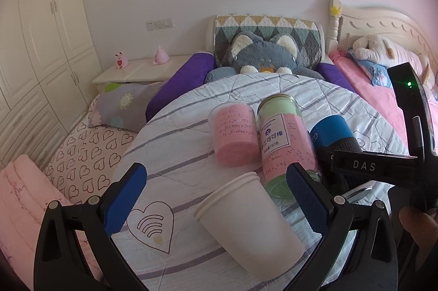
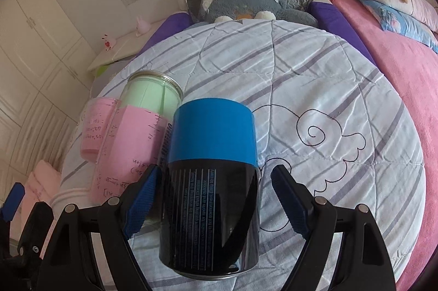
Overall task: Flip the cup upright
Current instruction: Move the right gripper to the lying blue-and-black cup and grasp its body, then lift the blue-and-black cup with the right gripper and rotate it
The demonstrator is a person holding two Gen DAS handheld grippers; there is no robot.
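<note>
A white paper cup (image 1: 246, 228) lies on its side on the striped quilt (image 1: 178, 132), rim pointing up-left, between the fingers of my open left gripper (image 1: 216, 192). A black cup with a blue band (image 2: 212, 189) lies on its side between the blue pads of my open right gripper (image 2: 210, 195); the left pad is close to it, the right pad stands apart. It also shows in the left wrist view (image 1: 332, 132). A glass jar with green and pink paper (image 1: 279, 143) and a clear pink-lined cup (image 1: 234, 135) lie beside them.
A grey plush cat (image 1: 262, 55) sits at the quilt's far end between purple bolsters (image 1: 180, 83). A pink bed (image 2: 397, 88) with a white plush lies to the right. A white nightstand (image 1: 142, 69) and wardrobe (image 1: 41, 44) stand to the left.
</note>
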